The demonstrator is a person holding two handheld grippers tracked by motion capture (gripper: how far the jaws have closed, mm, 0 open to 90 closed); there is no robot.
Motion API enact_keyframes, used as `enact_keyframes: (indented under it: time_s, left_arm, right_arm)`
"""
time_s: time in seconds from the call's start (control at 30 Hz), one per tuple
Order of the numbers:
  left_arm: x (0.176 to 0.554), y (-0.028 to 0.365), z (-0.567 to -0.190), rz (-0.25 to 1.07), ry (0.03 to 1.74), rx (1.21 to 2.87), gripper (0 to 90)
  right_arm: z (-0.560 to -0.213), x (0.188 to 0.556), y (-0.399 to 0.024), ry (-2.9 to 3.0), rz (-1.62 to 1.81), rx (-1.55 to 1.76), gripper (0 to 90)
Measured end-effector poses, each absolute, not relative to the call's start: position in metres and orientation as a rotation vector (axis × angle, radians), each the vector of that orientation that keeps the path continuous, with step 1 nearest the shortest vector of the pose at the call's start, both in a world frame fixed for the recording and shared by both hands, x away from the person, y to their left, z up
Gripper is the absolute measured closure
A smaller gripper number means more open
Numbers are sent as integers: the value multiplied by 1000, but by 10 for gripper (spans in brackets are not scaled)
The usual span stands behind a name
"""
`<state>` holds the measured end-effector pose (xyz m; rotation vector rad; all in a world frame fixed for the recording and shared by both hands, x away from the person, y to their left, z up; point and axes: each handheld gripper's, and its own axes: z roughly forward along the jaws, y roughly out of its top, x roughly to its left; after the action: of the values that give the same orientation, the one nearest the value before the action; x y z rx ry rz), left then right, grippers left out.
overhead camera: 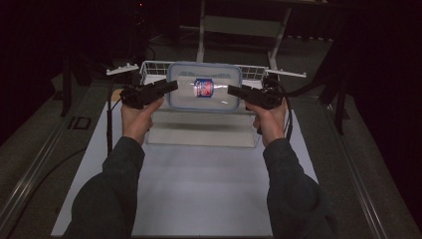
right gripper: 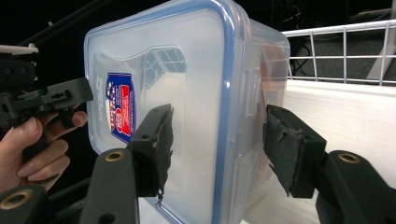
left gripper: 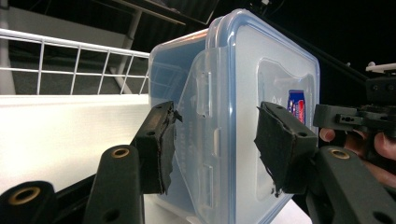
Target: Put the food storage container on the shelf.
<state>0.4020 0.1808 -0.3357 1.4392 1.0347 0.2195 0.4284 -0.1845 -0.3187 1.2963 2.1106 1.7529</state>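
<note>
A clear plastic container [overhead camera: 204,87] with a blue-rimmed lid and a red and blue label hangs above the table, lid toward the high camera. My left gripper [overhead camera: 172,85] has its left end and my right gripper [overhead camera: 232,90] its right end. In the left gripper view the container [left gripper: 243,93] stands on edge in my left gripper [left gripper: 215,144], one pad on its side latch, the other on the lid. In the right gripper view my right gripper [right gripper: 217,149] is shut across the container [right gripper: 196,84], one pad on the lid, the other at its base.
A white wire basket [overhead camera: 149,69] stands just behind the container. A pale low box [overhead camera: 199,134] lies under it on the white table top [overhead camera: 199,194]. A light metal stand [overhead camera: 239,25] rises at the back. The surroundings are dark.
</note>
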Motion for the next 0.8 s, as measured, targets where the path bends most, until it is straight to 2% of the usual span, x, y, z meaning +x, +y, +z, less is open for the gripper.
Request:
enact_keyframes:
  time_s: [0.27, 0.3, 0.37, 0.43, 0.5, 0.53, 0.63, 0.8]
  left_arm:
    - [405, 177, -337, 264, 1069, 1408, 470]
    - [404, 176, -336, 293, 1080, 1414, 476]
    - [405, 171, -335, 353, 1106, 1463, 580]
    - [408, 168, -338, 383, 1119, 1484, 548]
    - [410, 169, -339, 352, 1114, 1441, 550]
    - [411, 167, -339, 356, 1132, 1452, 581]
    - [410, 157, -343, 393, 1121, 1512, 537]
    - [407, 161, -343, 391, 1106, 1529, 540]
  right_arm:
    - [-320, 431, -181, 2090, 1742, 1305, 412]
    - [-320, 431, -181, 2089, 1741, 1308, 411]
    - [-321, 433, -180, 2087, 1727, 1330, 382]
    - [-323, 435, -180, 2068, 1708, 1352, 367]
    - [-324, 438, -182, 2031, 1687, 1369, 448]
    - [-324, 439, -182, 2030, 1665, 1369, 440]
    - [-323, 443, -181, 2010, 1634, 1380, 434]
    - [-320, 436, -181, 1995, 1570, 1333, 444]
